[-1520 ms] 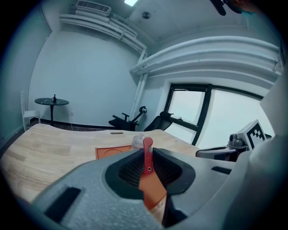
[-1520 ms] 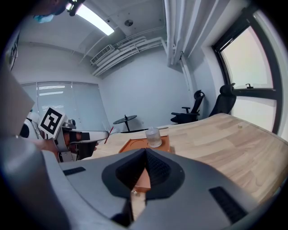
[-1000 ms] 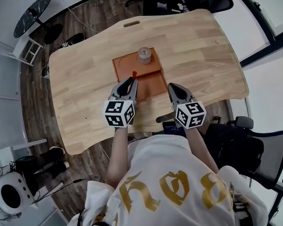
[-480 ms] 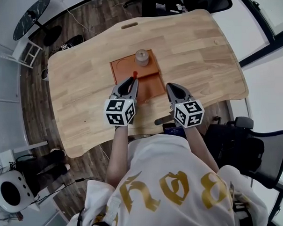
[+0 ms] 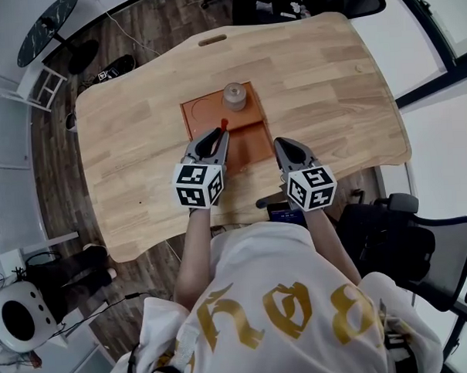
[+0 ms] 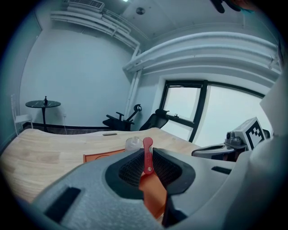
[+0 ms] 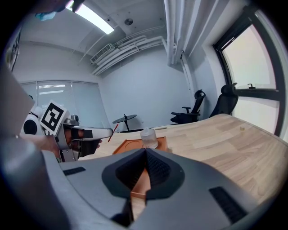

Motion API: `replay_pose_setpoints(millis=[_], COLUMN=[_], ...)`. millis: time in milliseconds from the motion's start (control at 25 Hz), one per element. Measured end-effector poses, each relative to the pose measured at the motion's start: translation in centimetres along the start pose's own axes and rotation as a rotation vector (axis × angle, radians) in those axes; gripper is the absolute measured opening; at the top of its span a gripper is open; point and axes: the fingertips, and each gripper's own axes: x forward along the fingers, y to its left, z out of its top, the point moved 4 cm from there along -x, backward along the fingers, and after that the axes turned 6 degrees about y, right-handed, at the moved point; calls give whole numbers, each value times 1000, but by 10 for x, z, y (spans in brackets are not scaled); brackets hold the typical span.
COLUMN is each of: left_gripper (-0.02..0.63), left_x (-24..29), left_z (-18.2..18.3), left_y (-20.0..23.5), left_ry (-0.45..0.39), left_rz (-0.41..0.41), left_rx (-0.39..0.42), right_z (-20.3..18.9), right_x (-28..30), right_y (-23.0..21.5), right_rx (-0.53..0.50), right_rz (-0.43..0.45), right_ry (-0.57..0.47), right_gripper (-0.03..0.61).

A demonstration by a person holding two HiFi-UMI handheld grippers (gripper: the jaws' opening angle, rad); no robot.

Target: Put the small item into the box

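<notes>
A small red stick (image 6: 147, 155) stands upright between the pads of my left gripper (image 6: 146, 152), which is shut on it. In the head view the stick (image 5: 223, 126) pokes out of the left gripper (image 5: 218, 134) over the near part of the flat orange box (image 5: 251, 138). That box (image 7: 127, 146) lies mid-table, with a small clear jar (image 5: 235, 95) on its far edge. My right gripper (image 5: 283, 144) hovers just right of the box's near corner. Its jaws (image 7: 145, 151) are shut, with nothing between them.
The wooden table (image 5: 329, 77) spreads wide on both sides of the box, with a slot (image 5: 212, 40) near its far edge. Office chairs (image 5: 410, 244) stand to the right and behind the table. A round black side table (image 5: 47, 20) stands far left.
</notes>
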Motion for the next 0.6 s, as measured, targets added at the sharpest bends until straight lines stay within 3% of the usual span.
replay_pose_setpoints(millis=[600], left_gripper=[57], left_x=[21], left_z=[-37], left_y=[9], left_ry=[102], left_rz=[-22], left_rx=[-42], right_z=[-22], right_x=[23], right_y=[-14], right_rx=[14], right_rz=[0], right_ry=[69], right_gripper=[12])
